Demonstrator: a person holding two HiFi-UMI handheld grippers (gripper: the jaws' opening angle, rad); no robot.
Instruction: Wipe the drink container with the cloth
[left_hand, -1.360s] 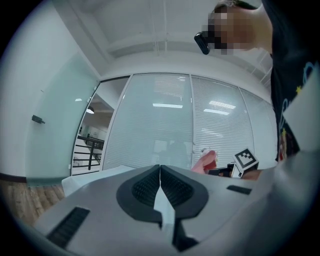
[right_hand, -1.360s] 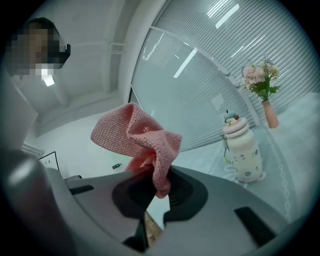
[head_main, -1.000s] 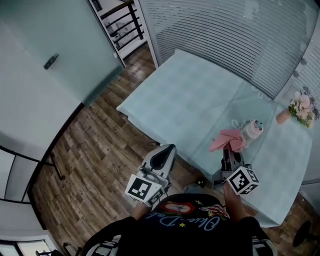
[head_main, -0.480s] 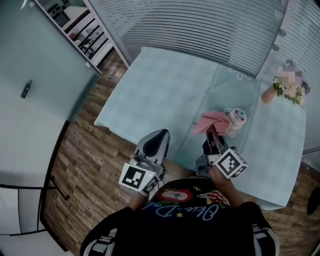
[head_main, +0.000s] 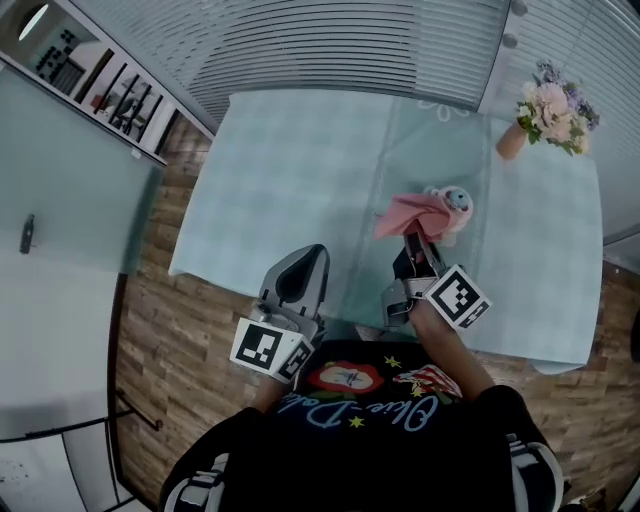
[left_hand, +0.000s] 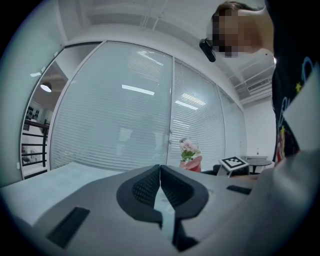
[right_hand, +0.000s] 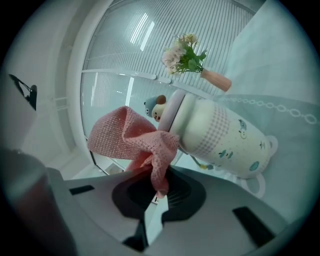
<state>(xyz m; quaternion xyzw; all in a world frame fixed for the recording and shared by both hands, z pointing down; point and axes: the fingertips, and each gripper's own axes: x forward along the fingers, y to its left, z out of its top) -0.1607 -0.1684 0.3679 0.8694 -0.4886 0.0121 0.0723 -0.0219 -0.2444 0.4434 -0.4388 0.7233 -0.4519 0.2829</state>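
A white drink container (right_hand: 220, 137) with a small animal-figure lid (right_hand: 156, 106) stands on the pale tablecloth; the head view shows the container (head_main: 452, 207) right of the table's middle. A pink cloth (right_hand: 135, 142) hangs from my right gripper (right_hand: 159, 189), which is shut on it, and its loose part lies against the container's lid end. Seen from above, the pink cloth (head_main: 410, 213) sits just ahead of the right gripper (head_main: 415, 252). My left gripper (head_main: 300, 280) hovers near the table's front edge, jaws shut with nothing between them (left_hand: 160, 181).
A vase of flowers (head_main: 545, 110) stands at the table's far right corner, also seen past the container as flowers (right_hand: 186, 57). The tablecloth (head_main: 290, 170) covers the table. Wood floor (head_main: 160, 340) lies to the left; slatted blinds (head_main: 330, 40) run behind the table.
The head camera has swung, so the table now sits more square in view. Both grippers keep their places relative to the body; the cloth stays held against the container.
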